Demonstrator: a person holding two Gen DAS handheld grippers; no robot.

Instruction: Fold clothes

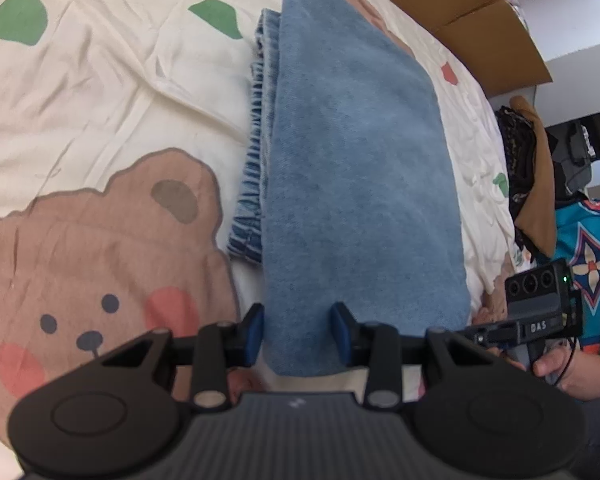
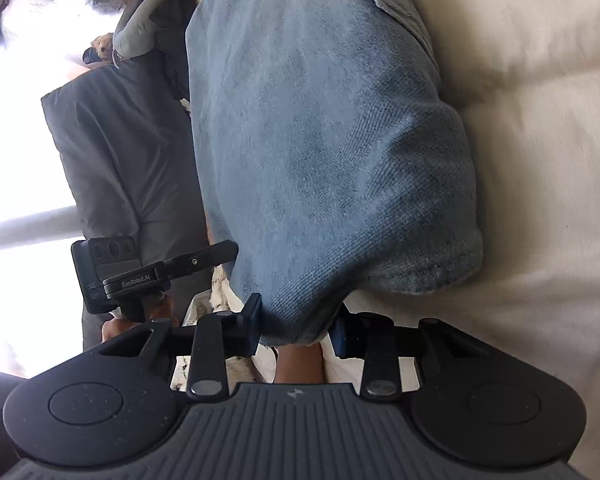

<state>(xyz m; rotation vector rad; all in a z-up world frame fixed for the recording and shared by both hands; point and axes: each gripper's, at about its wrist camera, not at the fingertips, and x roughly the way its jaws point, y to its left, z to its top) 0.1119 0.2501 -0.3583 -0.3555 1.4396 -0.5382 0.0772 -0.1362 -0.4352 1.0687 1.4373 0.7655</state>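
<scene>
Folded blue jeans [image 1: 352,152] lie lengthwise on a cream bedspread [image 1: 100,92] printed with a brown bear and green leaves. The elastic waistband [image 1: 256,168] shows along their left edge. My left gripper [image 1: 298,332] is shut on the near end of the top denim layer, its blue pads [image 1: 255,330] pressing both sides. In the right wrist view the same jeans [image 2: 332,140] fill the middle, and my right gripper [image 2: 298,330] is shut on their near corner. Each view shows the other gripper's camera housing [image 1: 536,304] [image 2: 108,268] beside the jeans, held in a hand.
A cardboard box [image 1: 460,12] stands past the bed's far right edge. Dark and brown clothes [image 1: 528,168] and a teal patterned garment [image 1: 588,248] are heaped at the right. A dark grey padded garment [image 2: 120,140] lies left of the jeans, before a bright window [image 2: 24,280].
</scene>
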